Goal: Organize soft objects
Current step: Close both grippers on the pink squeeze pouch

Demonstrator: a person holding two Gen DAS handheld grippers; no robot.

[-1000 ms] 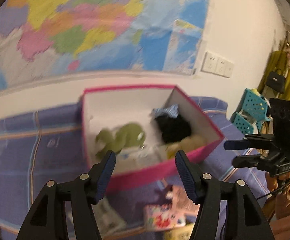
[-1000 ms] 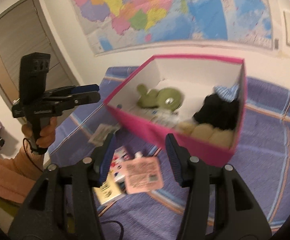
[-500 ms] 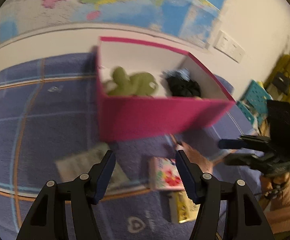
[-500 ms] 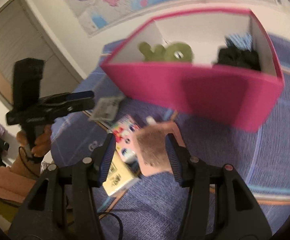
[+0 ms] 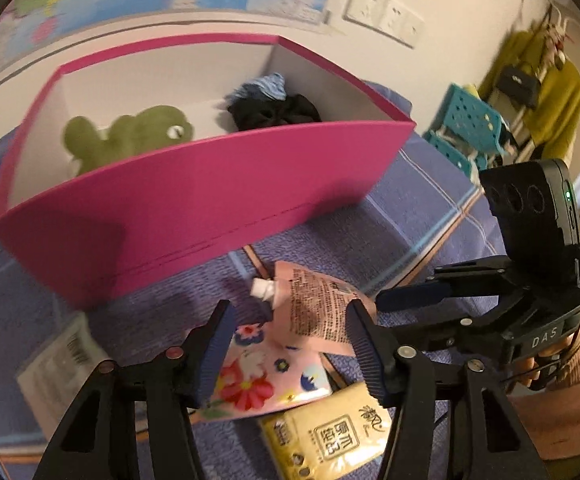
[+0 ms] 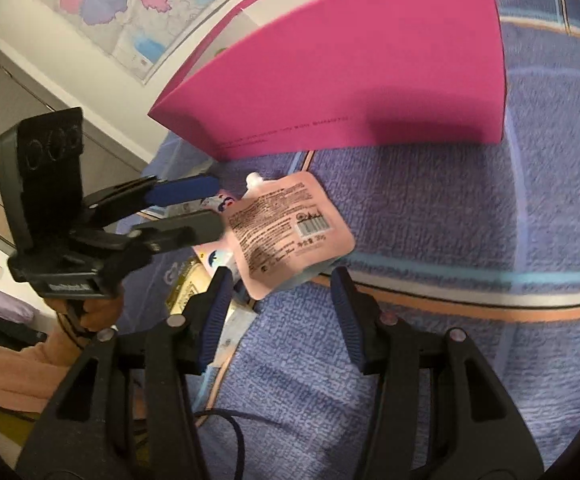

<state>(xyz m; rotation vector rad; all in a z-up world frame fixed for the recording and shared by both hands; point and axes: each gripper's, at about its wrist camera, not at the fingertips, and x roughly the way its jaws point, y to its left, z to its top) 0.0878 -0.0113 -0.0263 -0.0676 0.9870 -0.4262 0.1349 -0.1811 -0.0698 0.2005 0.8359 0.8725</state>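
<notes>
- Step in hand, as I read it: picking the next soft packet for the pink box (image 5: 209, 216). The green plush (image 5: 129, 136) and a dark bundle (image 5: 273, 110) already lie inside it.
- The pink spouted pouch (image 5: 314, 308) lies on the purple cloth (image 6: 470, 208), just in front of the box, resting partly on the floral packet (image 5: 257, 376); a yellow tissue pack (image 5: 330, 432) is beside them.
- My left claw (image 5: 290, 344) tilts steeply down over the pouch and floral packet. Its jaws are closing, both packets showing between them, pads not pressing yet.
- My right claw (image 6: 281, 300) angles down from the other side, jaws parted, holding nothing; the pouch's near corner sits between its tips.
- Next, I reckon: commit one claw only, sink lower, and pinch the pouch without catching the floral packet underneath.
</notes>
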